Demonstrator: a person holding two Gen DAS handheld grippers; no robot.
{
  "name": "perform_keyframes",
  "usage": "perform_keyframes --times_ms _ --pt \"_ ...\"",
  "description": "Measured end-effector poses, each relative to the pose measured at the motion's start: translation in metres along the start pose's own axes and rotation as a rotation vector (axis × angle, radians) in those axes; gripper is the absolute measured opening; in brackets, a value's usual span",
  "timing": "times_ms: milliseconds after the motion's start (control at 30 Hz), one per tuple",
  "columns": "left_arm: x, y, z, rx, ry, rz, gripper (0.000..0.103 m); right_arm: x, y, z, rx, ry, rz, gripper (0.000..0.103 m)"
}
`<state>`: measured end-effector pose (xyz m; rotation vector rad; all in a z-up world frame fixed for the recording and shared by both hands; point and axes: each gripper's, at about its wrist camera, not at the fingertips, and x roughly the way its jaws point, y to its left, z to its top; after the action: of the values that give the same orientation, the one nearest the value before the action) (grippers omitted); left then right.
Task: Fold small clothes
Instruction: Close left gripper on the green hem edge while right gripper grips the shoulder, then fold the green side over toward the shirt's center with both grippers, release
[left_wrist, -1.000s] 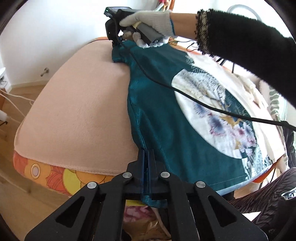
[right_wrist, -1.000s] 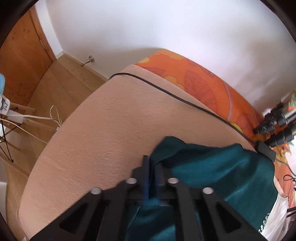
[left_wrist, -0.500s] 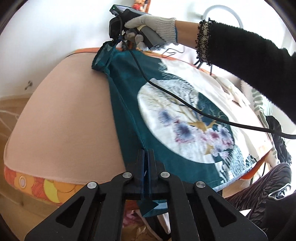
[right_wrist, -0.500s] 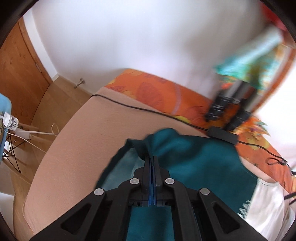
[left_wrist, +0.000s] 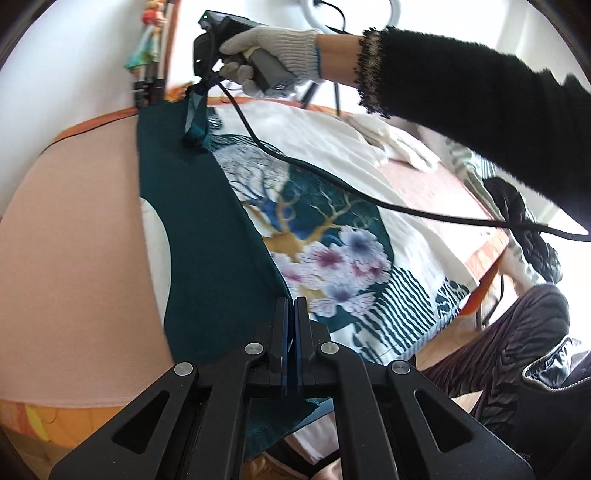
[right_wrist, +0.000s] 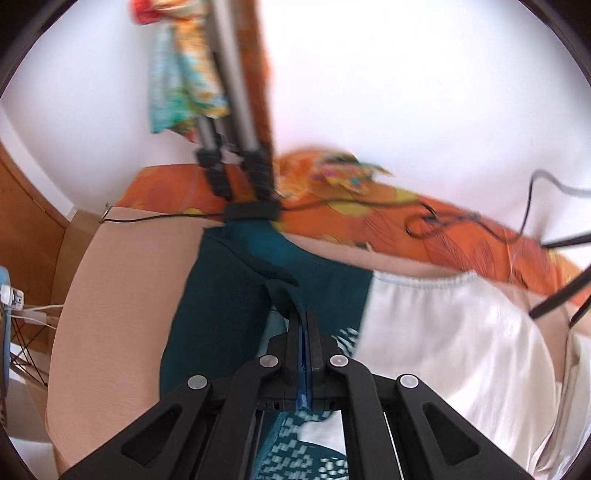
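A teal and white garment (left_wrist: 207, 236) with a flower and tree print lies on the peach blanket (left_wrist: 70, 236). Its left side is folded over toward the middle. My left gripper (left_wrist: 291, 306) is shut on the near hem of the folded edge. My right gripper (left_wrist: 201, 86), held by a gloved hand, is shut on the far corner and lifts it above the cloth. In the right wrist view the right gripper (right_wrist: 303, 319) pinches a teal fold of the garment (right_wrist: 229, 295).
A black cable (left_wrist: 332, 184) trails across the garment. Cream clothes (left_wrist: 399, 144) lie at the far right. A tripod's legs (right_wrist: 236, 162) stand at the far edge of the orange floral cover (right_wrist: 369, 221). A wooden floor (right_wrist: 33, 229) is at the left.
Both grippers have carried the garment's left edge to the right, folding the teal side over the print. The right gripper has risen and moved further over the cloth.
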<state>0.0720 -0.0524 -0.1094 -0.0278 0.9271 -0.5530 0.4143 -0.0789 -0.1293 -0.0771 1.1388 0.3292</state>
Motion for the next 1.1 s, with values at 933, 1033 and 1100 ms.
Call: perform_keyframes --times_ms 933,1033,1100 --pt "0.021 0.036 -0.011 -0.103 0.132 0.146 0.028 0.035 0.066 -0.022 -0.148 0.081 0.174 0.027" --pt "0.021 0.036 -0.013 -0.089 0.13 0.149 0.028 0.051 0.061 -0.022 -0.116 0.125 0.126 0.027" --pt "0.022 0.034 -0.012 -0.075 0.131 0.158 0.028 0.05 0.053 -0.022 -0.098 0.127 0.126 0.026"
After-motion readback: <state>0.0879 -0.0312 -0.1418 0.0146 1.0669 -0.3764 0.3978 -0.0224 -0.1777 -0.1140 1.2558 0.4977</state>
